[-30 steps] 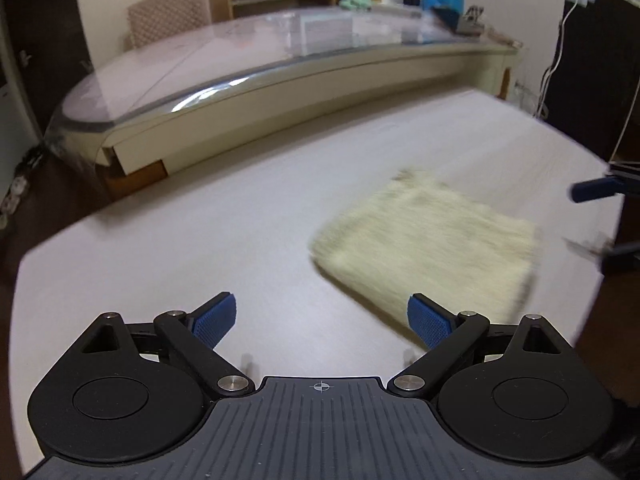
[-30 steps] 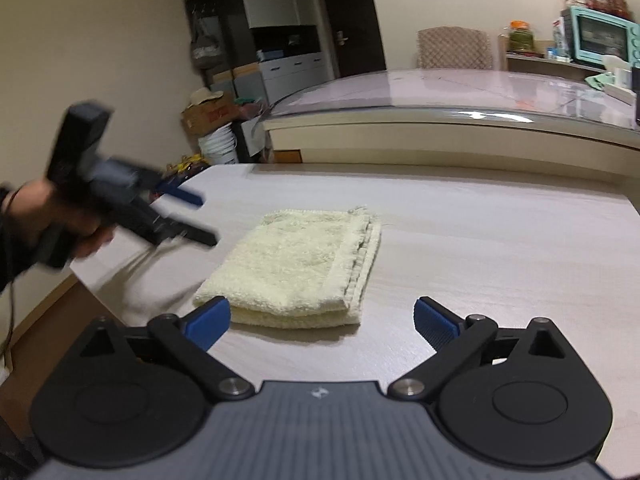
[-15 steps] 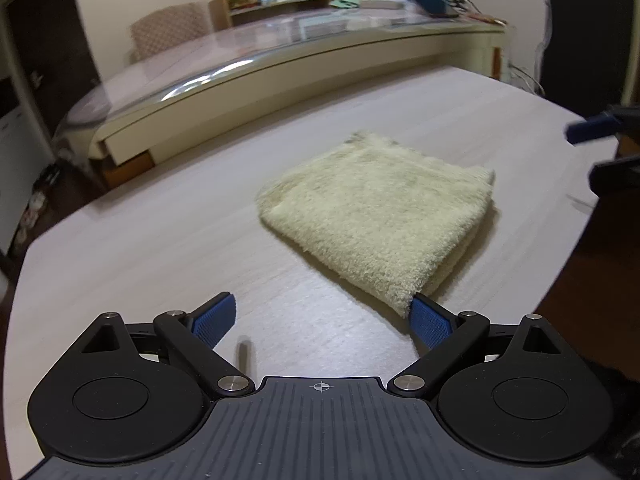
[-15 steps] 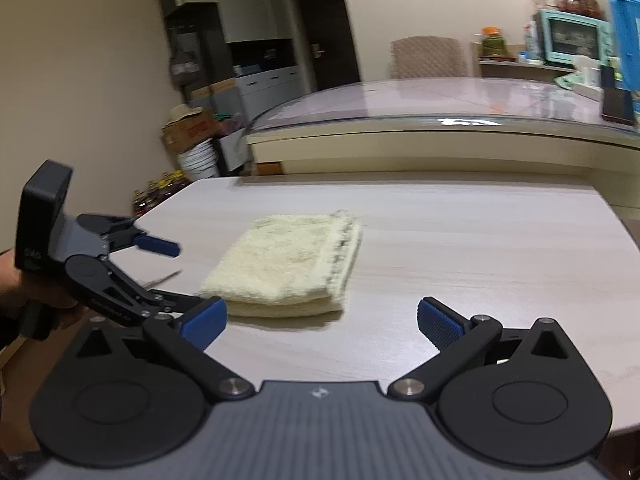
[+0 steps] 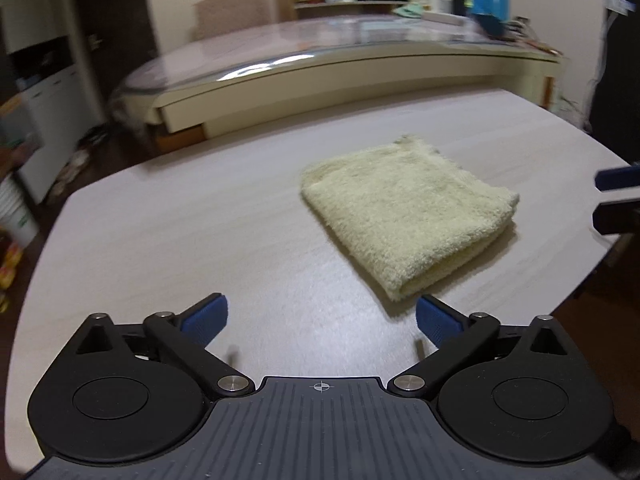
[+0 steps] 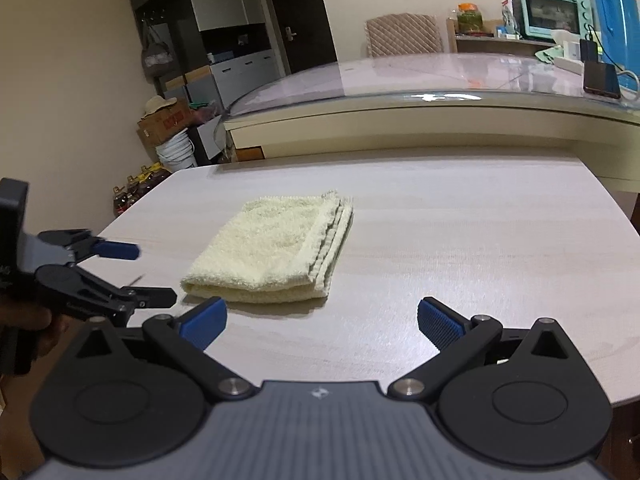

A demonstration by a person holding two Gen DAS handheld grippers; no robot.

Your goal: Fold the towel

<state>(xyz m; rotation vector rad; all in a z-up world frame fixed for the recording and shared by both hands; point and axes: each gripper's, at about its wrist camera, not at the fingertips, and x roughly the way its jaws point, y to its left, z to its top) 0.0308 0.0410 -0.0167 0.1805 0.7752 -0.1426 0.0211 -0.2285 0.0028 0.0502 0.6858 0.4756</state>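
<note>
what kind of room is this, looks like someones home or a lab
Most likely a home dining or kitchen area: a teal toaster oven beside food jars on a shelf, a glass-topped dining table with a padded chair, and the folded towel on a wooden table.

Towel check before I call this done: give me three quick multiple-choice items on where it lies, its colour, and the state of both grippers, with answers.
1. Where is the towel?
A. Flat on the wooden table
B. On the glass-topped counter
C. Held in a gripper

2. What colour is it?
A. Blue
B. Pale yellow
C. Grey

3. What state are the grippers in?
A. Both shut on the towel
B. Left shut, right open
C. Both open, holding nothing

Answers:
1 A, it lies folded in layers on the table, touched by neither gripper.
2 B, the terry cloth is pale yellow in both views.
3 C, the left gripper and right gripper show wide gaps between their blue pads, short of the towel.
</note>
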